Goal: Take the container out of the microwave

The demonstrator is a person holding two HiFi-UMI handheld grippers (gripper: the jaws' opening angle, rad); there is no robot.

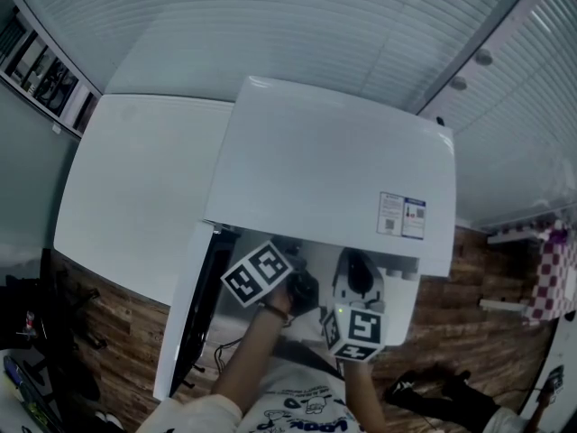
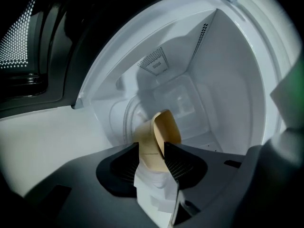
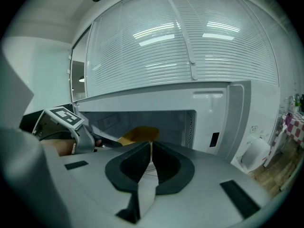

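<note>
Two hand-held grippers [image 2: 151, 145] [image 3: 151, 145] — one container [image 2: 167, 127], one microwave [image 1: 334, 165].

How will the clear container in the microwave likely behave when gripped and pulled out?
The container looks thin, see-through plastic, so probably light, with walls that may flex under the jaws. It sits low and broad on the microwave floor, so it should slide rather than tip. Smooth sides could be slippery.
</note>
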